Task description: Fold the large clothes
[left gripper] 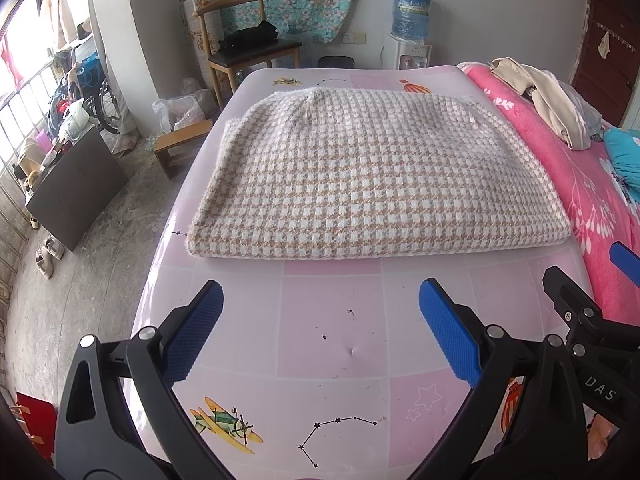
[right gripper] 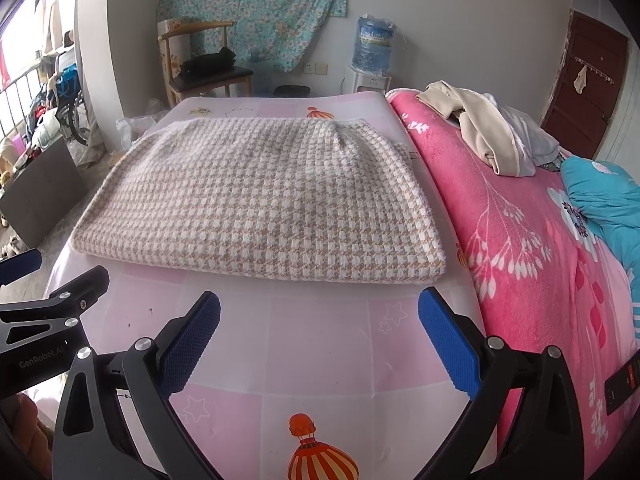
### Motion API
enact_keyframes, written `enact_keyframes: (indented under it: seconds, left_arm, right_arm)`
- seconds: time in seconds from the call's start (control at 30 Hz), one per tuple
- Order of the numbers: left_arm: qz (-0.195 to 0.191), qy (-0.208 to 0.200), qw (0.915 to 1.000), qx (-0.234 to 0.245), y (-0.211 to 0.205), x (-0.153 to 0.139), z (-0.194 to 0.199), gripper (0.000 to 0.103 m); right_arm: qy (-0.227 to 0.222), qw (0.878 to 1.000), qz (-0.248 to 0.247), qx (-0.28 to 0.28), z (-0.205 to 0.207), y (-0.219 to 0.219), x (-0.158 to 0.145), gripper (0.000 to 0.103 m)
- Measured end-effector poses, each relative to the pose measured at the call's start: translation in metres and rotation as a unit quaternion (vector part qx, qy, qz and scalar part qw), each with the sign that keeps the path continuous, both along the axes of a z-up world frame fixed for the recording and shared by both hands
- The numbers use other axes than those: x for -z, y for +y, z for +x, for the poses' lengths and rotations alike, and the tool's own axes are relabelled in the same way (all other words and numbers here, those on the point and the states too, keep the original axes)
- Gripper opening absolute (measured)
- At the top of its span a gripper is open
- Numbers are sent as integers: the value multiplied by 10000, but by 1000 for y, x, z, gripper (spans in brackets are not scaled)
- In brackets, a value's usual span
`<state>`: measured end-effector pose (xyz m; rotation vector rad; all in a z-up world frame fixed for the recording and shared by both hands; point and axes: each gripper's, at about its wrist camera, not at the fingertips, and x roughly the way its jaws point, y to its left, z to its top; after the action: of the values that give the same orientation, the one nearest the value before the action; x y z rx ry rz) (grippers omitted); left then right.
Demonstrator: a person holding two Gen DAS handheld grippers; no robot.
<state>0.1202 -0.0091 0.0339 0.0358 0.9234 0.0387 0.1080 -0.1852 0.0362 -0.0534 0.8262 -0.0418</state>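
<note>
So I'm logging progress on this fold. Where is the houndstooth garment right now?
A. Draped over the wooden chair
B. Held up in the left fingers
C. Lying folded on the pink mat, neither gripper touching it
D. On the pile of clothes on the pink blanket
C: the houndstooth garment lies folded flat on the pink mat, with left gripper and right gripper open, short of it.

- The right gripper point(left gripper: 618, 276) is cut off by the left view's right edge.
- The remote point(right gripper: 624, 384) is cropped in the right view.
- The bottle label point(left gripper: 412, 6) is unreadable.
</note>
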Motion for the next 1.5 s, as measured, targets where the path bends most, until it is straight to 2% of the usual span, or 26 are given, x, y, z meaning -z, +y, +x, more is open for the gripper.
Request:
enact_keyframes:
  seconds: [1.5]
  left_arm:
    - [1, -1, 10000, -4, 0, 0, 0, 95]
  right_arm:
    - [37, 10000, -12, -10, 1, -3, 3, 97]
